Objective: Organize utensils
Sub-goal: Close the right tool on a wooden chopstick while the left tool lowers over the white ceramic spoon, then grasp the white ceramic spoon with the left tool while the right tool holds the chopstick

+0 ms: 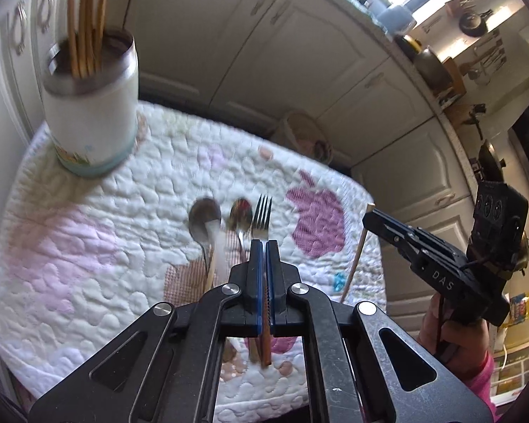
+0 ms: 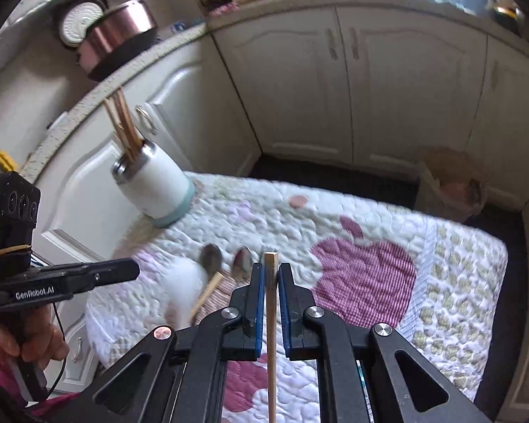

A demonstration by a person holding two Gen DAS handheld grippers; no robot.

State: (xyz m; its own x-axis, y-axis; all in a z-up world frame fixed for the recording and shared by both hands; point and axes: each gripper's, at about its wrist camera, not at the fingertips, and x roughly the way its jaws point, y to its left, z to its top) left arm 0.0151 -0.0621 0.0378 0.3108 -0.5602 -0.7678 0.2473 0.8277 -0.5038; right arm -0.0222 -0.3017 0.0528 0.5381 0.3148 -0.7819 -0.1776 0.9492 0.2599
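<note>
1. The right gripper (image 2: 271,273) is clenched on a single wooden chopstick (image 2: 271,320), whose squared top pokes up between the blue pads, above the quilted mat (image 2: 451,282).
2. The left gripper (image 1: 263,250) has its jaws pressed together on a thin reddish-brown stick (image 1: 265,349) that shows below the pads; probably another chopstick.
3. The white holder cup (image 2: 158,187), already full of chopsticks (image 2: 123,130), stands at the mat's far left corner, well apart from both grippers.
4. Two spoons (image 1: 208,218) and a fork (image 1: 261,216) lie side by side on the mat between the cup and the grippers.
5. Carry each stick over the cup's steel rim, align it upright, then release; avoid knocking the standing sticks.
</note>
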